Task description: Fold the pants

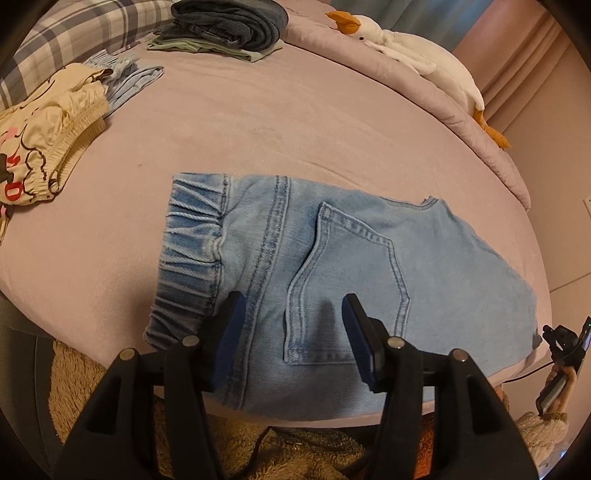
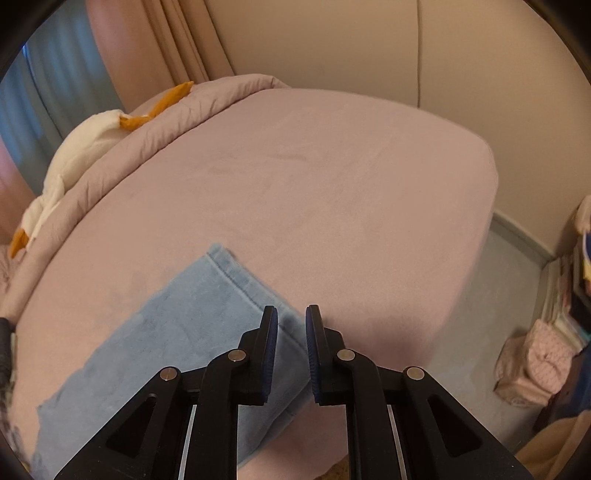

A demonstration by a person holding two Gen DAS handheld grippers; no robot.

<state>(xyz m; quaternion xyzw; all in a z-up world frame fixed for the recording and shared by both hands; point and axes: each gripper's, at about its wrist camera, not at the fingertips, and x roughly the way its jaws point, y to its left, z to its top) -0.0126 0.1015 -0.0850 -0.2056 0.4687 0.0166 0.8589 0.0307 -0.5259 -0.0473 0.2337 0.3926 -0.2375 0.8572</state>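
The bed point(image 1: 258, 122) is the work surface: a broad, rounded mattress under a matte, velvety mauve cover. The pants point(image 1: 332, 258), light-blue washed denim, lie at its near edge already reduced to a compact rectangular bundle, so the fold appears largely complete; judging from this, only a final fold or transfer to the stack of folded clothes point(image 1: 225, 29) at the far side remains. The denim is soft and thick, with double-stitched seams, a five-sided back pocket point(image 1: 347, 280) facing up and a gathered elastic waistband point(image 1: 192, 240) at the left end. The right wrist view shows the hemmed, rounded opposite end of the bundle. The left gripper point(image 1: 291, 310) hangs over the pocket with its jaws apart, holding nothing. The right gripper point(image 2: 291, 325) has its jaws nearly together, a narrow gap visible, gripping nothing.
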